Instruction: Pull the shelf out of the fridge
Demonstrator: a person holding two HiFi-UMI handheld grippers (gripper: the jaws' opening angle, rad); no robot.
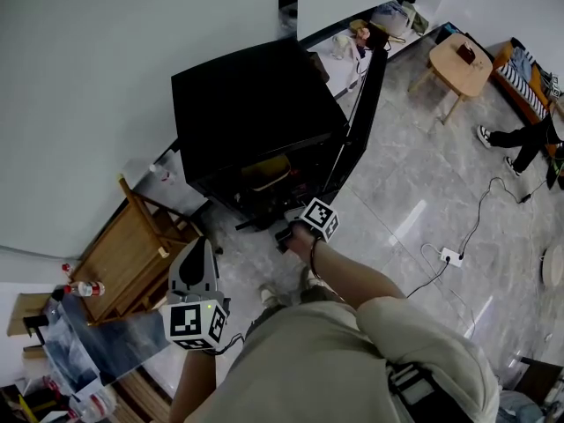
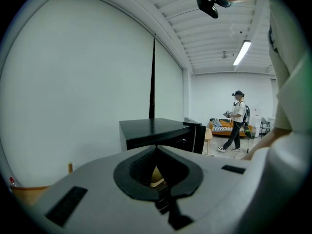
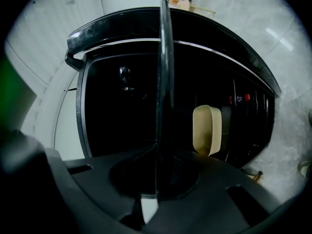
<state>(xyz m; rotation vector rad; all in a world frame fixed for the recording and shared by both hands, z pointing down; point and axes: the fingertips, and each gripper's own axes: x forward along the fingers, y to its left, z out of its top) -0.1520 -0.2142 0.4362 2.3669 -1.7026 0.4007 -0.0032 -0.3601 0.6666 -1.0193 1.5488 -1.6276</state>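
Step in hand: extraction of the shelf, with the grip made and the pull judged barely under way. The right gripper is held level and reaches into the open front of the black fridge. Its fingers are clamped on the front edge of the shelf. In the right gripper view the shelf shows as a thin dark plate seen edge-on, running from the fingers into the dark cabinet. The shelf lies for the most part inside the fridge. The door stands swung open at the side. A beige container sits inside, on the floor-ward side of the shelf and apart from it; it does not appear to ride on the shelf. The left gripper is held near the body, well apart from the fridge, fingers together on nothing.

Next move, as judged: a straight, level draw toward the person, with the plate kept flat in its runners so that it neither binds nor tips. The idle left gripper could support the free edge once the shelf clears the cabinet.
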